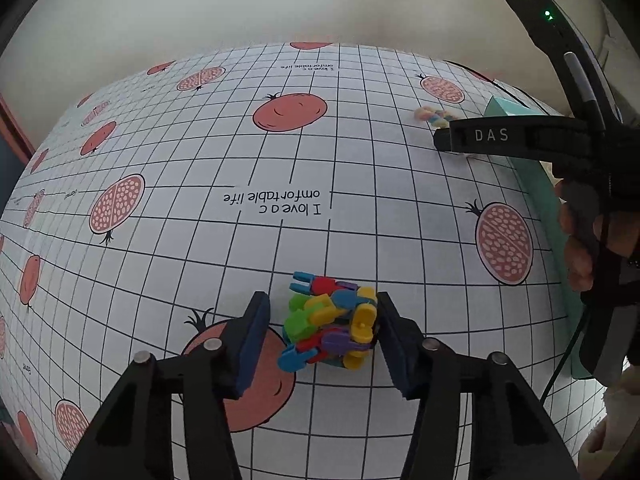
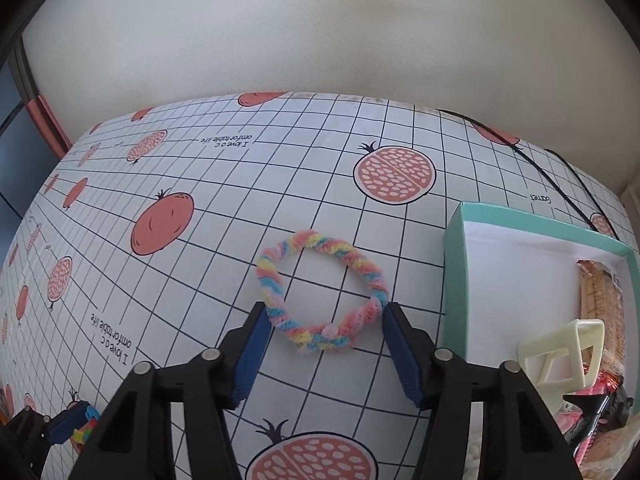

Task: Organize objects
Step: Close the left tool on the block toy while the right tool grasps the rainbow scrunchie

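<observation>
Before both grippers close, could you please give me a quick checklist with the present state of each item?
1. Left gripper open around the multicoloured plastic clip cluster: ok.
2. Right gripper open, straddling the pastel twisted pipe-cleaner ring: ok.
3. Ring lying flat on the pomegranate-print tablecloth: ok.
4. Teal cardboard box has free white floor: ok.
5. Clips joined as one piece: cannot tell.

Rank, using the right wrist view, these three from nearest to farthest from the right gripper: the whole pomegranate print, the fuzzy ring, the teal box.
1. Fuzzy ring: between the open fingers of the right gripper.
2. Teal box: just right of the gripper.
3. Whole pomegranate print: far left on the cloth.
</observation>
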Motion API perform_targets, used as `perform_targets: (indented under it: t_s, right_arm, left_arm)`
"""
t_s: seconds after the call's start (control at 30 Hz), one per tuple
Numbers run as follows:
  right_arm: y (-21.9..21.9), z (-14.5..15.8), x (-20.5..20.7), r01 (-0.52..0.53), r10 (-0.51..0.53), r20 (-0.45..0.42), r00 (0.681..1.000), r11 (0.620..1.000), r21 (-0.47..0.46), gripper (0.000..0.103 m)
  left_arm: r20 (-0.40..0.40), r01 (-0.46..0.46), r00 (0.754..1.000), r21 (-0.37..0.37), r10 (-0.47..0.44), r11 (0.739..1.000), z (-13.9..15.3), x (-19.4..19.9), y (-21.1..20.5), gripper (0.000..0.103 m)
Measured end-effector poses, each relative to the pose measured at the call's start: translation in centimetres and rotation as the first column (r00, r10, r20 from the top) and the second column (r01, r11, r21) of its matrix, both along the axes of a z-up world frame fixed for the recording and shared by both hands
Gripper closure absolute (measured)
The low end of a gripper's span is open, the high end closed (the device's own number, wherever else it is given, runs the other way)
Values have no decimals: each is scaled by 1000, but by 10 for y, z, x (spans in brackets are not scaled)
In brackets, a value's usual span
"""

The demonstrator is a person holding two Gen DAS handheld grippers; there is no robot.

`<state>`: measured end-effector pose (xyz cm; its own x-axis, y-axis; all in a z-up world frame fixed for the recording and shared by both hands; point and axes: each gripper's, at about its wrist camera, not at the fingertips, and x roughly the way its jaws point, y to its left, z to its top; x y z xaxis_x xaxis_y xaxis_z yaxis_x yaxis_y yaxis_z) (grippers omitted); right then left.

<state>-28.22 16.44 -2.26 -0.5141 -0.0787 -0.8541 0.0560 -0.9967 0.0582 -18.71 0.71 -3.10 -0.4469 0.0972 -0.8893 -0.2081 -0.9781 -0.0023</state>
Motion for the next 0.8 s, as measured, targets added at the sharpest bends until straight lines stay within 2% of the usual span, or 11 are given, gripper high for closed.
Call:
perform_targets:
  t_s: [0.1,0.4,0.8]
  right_arm:
    - [1,0,0,1,-1,-4,1000,1000,-3,49]
    - [3,3,1,13,-14,-8,1000,1000,-19,51]
    - [5,28,14,-29,29,-48,998,999,-13,51]
  left_arm:
    - [-5,-6,1000,0,6,1000,1,1,0,57]
    - [-9,-18,1000,15,18,1000,1,-1,-3,59]
    - [-27,-40,999,36,41,999,11,0,-5,60]
